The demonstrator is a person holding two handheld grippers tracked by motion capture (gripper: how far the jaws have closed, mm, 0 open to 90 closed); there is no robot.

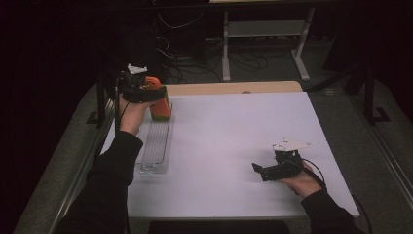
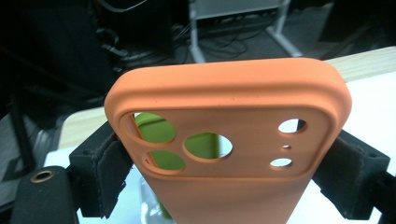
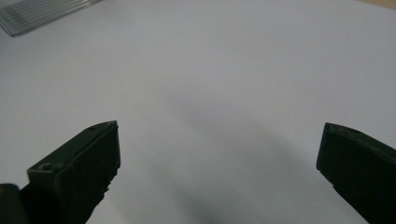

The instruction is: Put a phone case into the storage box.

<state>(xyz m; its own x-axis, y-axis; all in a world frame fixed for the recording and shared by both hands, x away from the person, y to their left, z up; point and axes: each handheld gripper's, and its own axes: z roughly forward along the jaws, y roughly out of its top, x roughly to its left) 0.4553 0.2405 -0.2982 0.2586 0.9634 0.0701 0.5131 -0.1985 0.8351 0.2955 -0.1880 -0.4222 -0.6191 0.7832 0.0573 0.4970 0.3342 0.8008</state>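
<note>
High view: the left gripper, held at the far left of the white table, clamps an orange phone case above the far end of a clear ribbed tray; the case stands roughly upright, its lower end at or just over the tray. The right gripper rests low over the near right part of the table, well apart from the case, jaws spread and nothing between them. A wooden strip edges the far side of the table; beyond it stand a white desk frame and loose cables on the dark floor.

Left gripper view: the phone case fills the space between the two black padded jaws, which press on its long edges. Camera cut-outs show here, and through them a green object lies behind the case, as does part of the tray below; what the green object is cannot be told.

Right gripper view: the right gripper stands wide open over bare white table, with a corner of the ribbed tray at the upper left.
</note>
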